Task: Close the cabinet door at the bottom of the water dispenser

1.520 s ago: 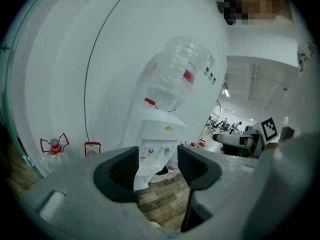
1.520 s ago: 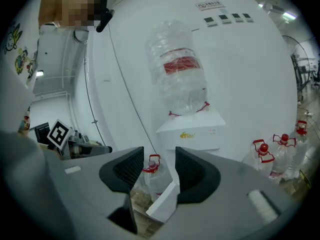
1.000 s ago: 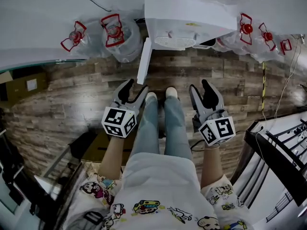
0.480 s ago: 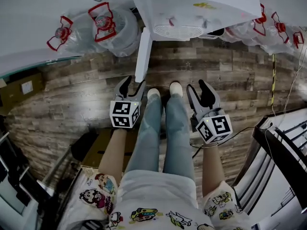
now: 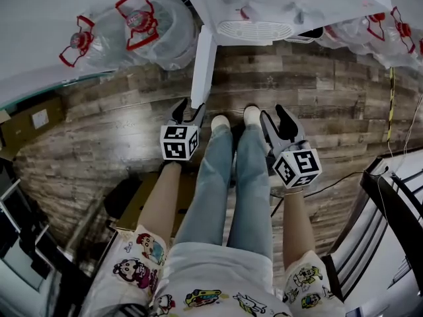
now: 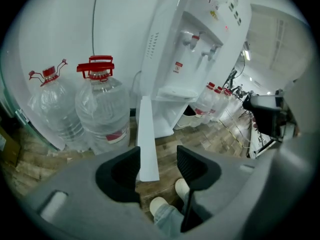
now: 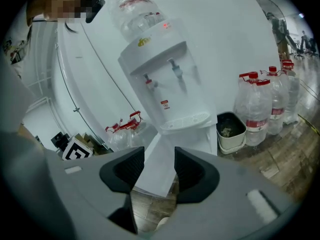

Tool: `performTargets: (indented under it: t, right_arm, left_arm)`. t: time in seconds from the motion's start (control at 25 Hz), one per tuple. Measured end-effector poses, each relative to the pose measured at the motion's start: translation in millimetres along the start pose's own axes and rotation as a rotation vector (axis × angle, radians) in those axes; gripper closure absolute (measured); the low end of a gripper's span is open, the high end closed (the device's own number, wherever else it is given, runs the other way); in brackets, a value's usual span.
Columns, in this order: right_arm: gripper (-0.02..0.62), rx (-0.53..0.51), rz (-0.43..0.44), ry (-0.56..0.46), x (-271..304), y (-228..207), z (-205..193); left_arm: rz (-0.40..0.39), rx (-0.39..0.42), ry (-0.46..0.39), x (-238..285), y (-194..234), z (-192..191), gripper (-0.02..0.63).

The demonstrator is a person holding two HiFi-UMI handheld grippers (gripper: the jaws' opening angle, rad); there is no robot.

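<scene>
Now the cabinet door [image 5: 201,65] stands swung wide from the water dispenser [image 5: 264,5], its free edge between the spread jaws of the left gripper [image 5: 188,113]. The right gripper [image 5: 277,121] hangs unclenched and empty over open wooden floor [image 5: 324,91].

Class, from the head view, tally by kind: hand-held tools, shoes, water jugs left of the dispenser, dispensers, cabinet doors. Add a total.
Tools: 2, left tool and right tool
Shoes: 2, left shoe and right shoe
Jugs: 2, outer jug and inner jug
Dispensers: 1, the water dispenser
Doors: 1, the cabinet door, open
Total: 8
</scene>
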State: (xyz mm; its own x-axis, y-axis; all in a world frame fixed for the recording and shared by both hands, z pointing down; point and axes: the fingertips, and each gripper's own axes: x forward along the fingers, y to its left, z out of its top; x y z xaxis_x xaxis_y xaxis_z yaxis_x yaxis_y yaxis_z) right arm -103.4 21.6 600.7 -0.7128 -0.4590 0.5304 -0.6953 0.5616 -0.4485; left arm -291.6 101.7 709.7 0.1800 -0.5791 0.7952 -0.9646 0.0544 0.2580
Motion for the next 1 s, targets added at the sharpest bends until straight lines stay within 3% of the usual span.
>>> performTargets:
  t: [0.44, 0.6, 0.76, 1.0]
  right_arm:
    - [0.413, 0.037, 0.001, 0.043, 6, -4, -39]
    - [0.413, 0.068, -0.015, 0.043, 6, -12, -49]
    - [0.413, 0.088, -0.033, 0.043, 6, -19, -54]
    - [0.437, 0.11, -0.065, 0.048, 5, -29, -57]
  left_arm:
    - [0.092, -0.013, 0.19, 42, 18, -54, 0.374]
    - [0.095, -0.035, 0.23, 51, 19, -62, 0.376]
    - [0.083, -0.02, 0.256, 55, 20, -64, 0.42]
    - [0.101, 0.003, 0.296, 55, 21, -65, 0.425]
